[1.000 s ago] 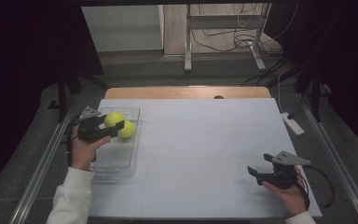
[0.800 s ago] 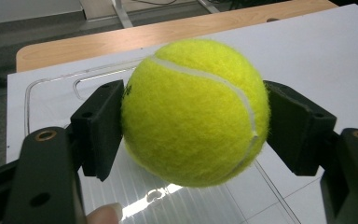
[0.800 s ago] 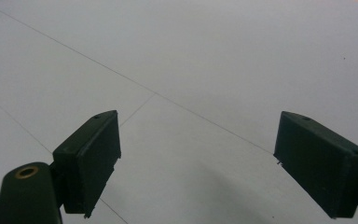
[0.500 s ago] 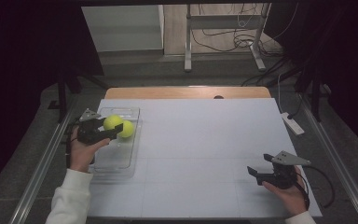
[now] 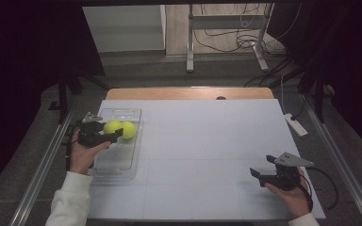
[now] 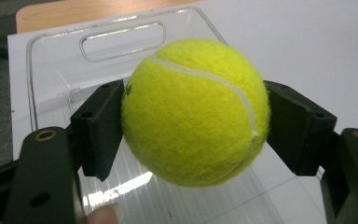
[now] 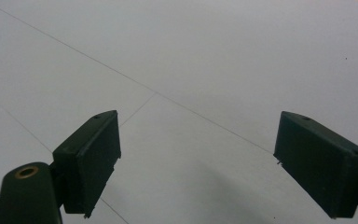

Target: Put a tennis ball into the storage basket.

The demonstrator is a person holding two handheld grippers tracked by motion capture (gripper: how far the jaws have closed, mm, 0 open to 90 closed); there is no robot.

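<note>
My right gripper [image 5: 264, 175] rests near the bench's near right corner, jaws apart over bare white sheet. My left gripper [image 6: 193, 126] clamps a tennis ball [image 6: 195, 112], no legible print, above the clear tray [image 5: 122, 157] at the left edge; a second ball [image 5: 128, 130] lies just beyond.

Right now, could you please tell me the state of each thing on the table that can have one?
Left tongs: shut on a tennis ball, held over the tray.
Held tennis ball: clamped between both pads, off the tray floor.
Second tennis ball: free, lying in the tray.
Clear plastic tray: open-topped, flat on the table.
Right tongs: open, nothing between the pads, over bare table.
</note>
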